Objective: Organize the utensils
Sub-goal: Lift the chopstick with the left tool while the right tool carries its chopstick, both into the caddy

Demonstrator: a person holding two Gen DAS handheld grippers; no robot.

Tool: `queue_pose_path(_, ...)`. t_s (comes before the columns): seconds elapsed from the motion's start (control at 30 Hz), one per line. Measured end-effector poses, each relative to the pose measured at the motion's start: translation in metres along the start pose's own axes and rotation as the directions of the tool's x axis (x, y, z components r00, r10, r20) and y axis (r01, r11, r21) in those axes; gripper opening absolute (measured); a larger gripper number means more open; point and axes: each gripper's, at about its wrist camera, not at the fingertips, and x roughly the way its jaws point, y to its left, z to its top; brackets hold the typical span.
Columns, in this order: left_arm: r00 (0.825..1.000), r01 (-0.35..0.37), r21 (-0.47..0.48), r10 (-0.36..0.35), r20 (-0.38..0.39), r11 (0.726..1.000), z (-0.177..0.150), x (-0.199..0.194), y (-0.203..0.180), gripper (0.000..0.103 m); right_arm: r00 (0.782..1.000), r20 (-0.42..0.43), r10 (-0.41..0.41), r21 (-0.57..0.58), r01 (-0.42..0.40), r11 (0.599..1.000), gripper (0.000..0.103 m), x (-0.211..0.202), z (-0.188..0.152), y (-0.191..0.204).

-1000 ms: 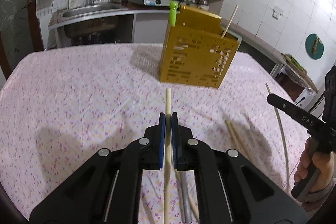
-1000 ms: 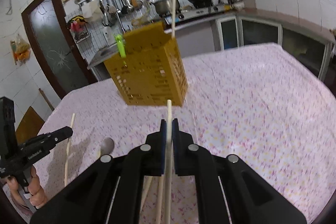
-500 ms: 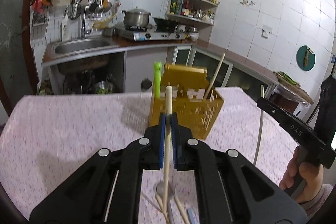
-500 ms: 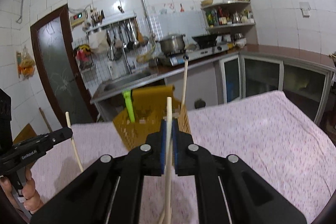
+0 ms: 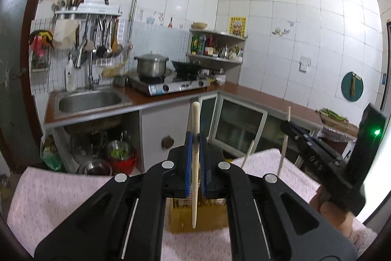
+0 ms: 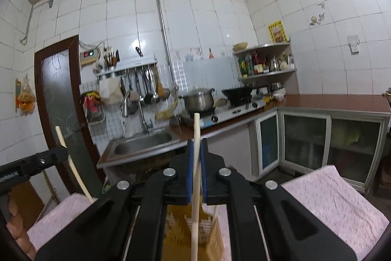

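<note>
chopsticks: one pinched in my left gripper (image 5: 195, 158), fingers shut tight on its shaft (image 5: 194, 177), another (image 6: 195, 187) clamped the same in my right gripper (image 6: 195, 163). both hang tip-down over the yellow holder (image 5: 195, 219) on the pink-clothed surface (image 5: 61, 197). risk: thin sticks pivot in the pinch, tips catch the rim or the chopstick already standing inside (image 5: 247, 154); grippers close together, could knock.

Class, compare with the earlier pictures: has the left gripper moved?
Yes. The left gripper rose: the yellow utensil holder, earlier above its fingers, now sits below them.
</note>
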Motion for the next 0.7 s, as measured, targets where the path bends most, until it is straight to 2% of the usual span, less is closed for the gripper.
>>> queue_pose_path(0.2,0.997,-0.013,0.054,0.009,0.072,0.998,0.032,0.013,-0.013,0.004,0.997,0.078,-0.016,-0.004,0.016,1.0,0.006,0.023,0.023,0.008)
queue_pose_path(0.3,0.998,-0.017,0.051,0.014,0.06,0.999,0.03,0.03,-0.01,0.004,0.993,0.111,-0.043,-0.036,0.048,0.998,0.006,0.033,0.024,0.014)
queue_pose_path(0.47,1.0,-0.027,0.043,0.026,0.011,0.999,-0.003,0.066,0.003,0.004,0.993,0.111,-0.047,-0.03,0.051,0.998,0.006,0.048,0.001,0.006)
queue_pose_path(0.7,0.997,-0.004,-0.006,0.004,-0.073,1.0,-0.058,0.096,0.026,0.004,0.999,0.039,-0.018,-0.059,0.021,0.998,0.006,0.059,-0.052,-0.003)
